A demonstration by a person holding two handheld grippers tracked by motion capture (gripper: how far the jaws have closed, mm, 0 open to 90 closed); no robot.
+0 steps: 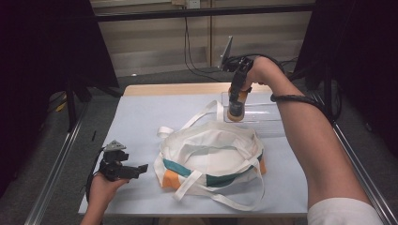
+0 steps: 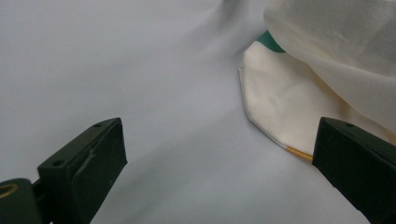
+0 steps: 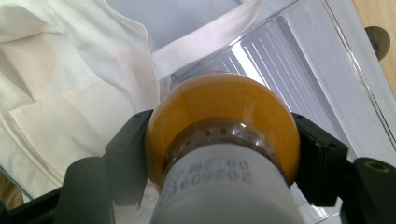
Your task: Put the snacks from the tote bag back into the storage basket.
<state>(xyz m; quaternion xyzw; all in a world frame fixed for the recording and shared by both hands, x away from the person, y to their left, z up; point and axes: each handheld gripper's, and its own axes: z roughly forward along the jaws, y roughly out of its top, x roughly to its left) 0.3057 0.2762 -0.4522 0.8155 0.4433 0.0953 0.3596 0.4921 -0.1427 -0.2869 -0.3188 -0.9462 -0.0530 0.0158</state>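
Right gripper (image 1: 236, 96): held at the far right of the table, pointing down, its jaws pinching a bottle (image 1: 236, 105) of orange liquid with a white cap. In the right gripper view (image 3: 224, 140) the bottle (image 3: 224, 116) is seen from its cap end; the printed characters on the cap are reversed and hard to read, and the bottle's lower part is hidden behind its own shoulder.

Bottle: hangs over the near left end of a clear plastic tray (image 1: 263, 117), whose right end is hidden behind the forearm. Whether the bottle touches the tray cannot be told.

Left gripper (image 1: 141, 168): at the near left, pointing right, level with the table, jaws spread with nothing between them. In the left gripper view (image 2: 219, 154) both jaws are cut off by the frame's lower edge.

Bag (image 1: 211, 157): cream cloth with green and orange patches and loose straps, mouth open, mid-table, just right of the left gripper.

Table (image 1: 141, 117): pale blue-grey sheet over a wooden top, which shows at the far edge.

Room: dark to both sides, cables trailing down the far wall.
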